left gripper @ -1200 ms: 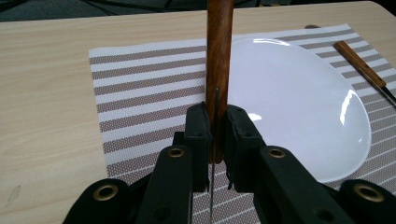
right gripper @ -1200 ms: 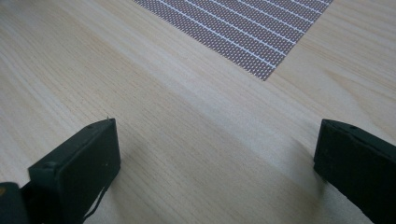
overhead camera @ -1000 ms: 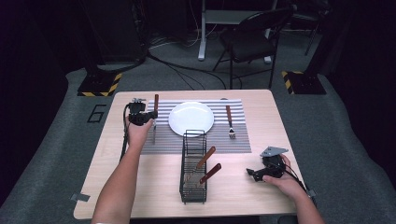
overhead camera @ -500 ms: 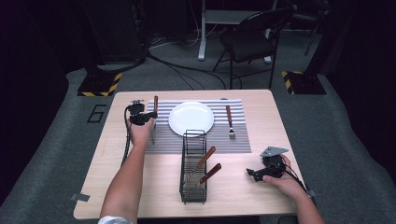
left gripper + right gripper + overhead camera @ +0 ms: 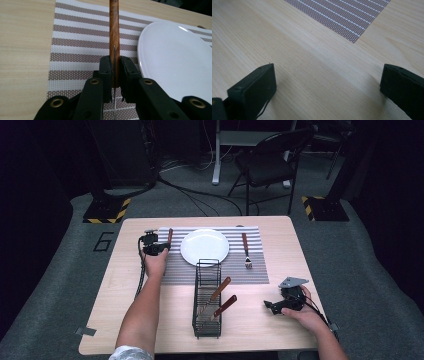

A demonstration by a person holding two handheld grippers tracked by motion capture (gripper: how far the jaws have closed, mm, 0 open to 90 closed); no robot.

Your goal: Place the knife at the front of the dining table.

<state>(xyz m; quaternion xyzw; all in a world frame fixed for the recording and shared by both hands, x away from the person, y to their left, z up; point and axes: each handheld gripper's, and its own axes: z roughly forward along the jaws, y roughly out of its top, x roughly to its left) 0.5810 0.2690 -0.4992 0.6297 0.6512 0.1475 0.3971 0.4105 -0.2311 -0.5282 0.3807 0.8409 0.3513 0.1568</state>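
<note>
My left gripper (image 5: 161, 247) is at the left edge of the striped placemat (image 5: 250, 270), beside the white plate (image 5: 205, 246). In the left gripper view my left gripper (image 5: 114, 72) is shut on a wooden-handled knife (image 5: 114, 25). The knife's thin blade shows edge-on between the jaws, and its handle (image 5: 170, 236) points away over the placemat (image 5: 75, 45), just left of the plate (image 5: 175, 62). My right gripper (image 5: 270, 306) rests low at the table's front right. Its jaws stand wide open over bare wood in the right gripper view (image 5: 328, 85).
A fork (image 5: 245, 251) with a wooden handle lies on the mat right of the plate. A black wire rack (image 5: 207, 262) stands in front of the mat, holding two wooden-handled utensils (image 5: 220, 291). A chair (image 5: 270, 160) stands beyond the table.
</note>
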